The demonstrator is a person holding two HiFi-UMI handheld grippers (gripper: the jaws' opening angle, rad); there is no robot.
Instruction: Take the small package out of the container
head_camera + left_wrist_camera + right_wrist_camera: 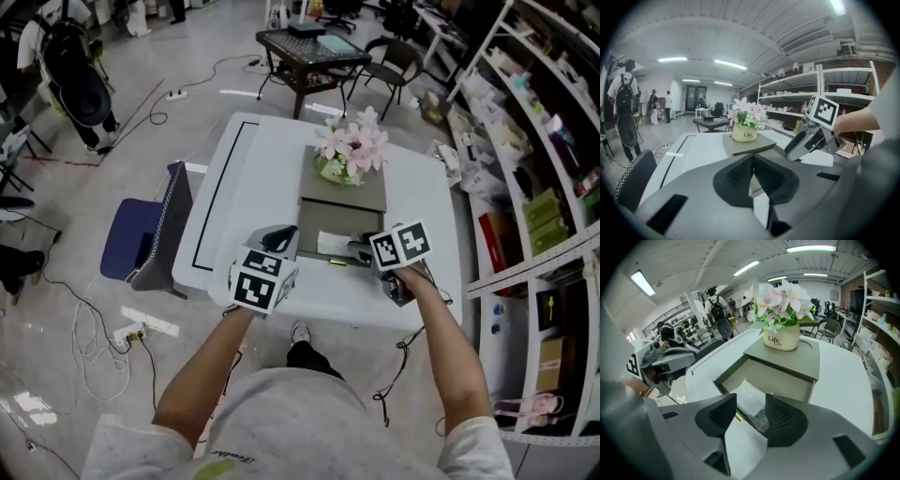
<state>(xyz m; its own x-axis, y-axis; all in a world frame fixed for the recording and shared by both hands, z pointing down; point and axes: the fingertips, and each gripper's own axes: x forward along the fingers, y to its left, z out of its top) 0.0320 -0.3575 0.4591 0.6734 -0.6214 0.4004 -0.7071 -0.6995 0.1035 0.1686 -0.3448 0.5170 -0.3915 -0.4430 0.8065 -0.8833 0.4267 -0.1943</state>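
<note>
White package [332,244] lies flat in the open drawer [356,225] of the grey container [361,192], at the drawer's 6 o'clock end, just behind the front panel with its brass handle [336,263]. A flower pot [349,155] stands on the container top at 12 o'clock, and the unit rests on the table [253,187]. The right gripper [366,251] is at 3 o'clock of the package, over the drawer front, with its jaws spread wide. In the right gripper view the package appears in the gap beyond the pads and neither pad presses on it, so nothing is gripped. The left gripper [281,239] sits at 9 o'clock of the drawer, near its left wall, its jaw tips closed together on nothing. Status: the drawer is open, so the preparatory part appears complete. Extraction is not yet done, since the package is inside the container. Remaining steps, as judged: advance the right gripper until the pads straddle the package edge, close on it, lift it clear of the drawer wall, and deposit it on the table. The package looks thin and limp, so an edge grip may let it sag or slip.
</note>
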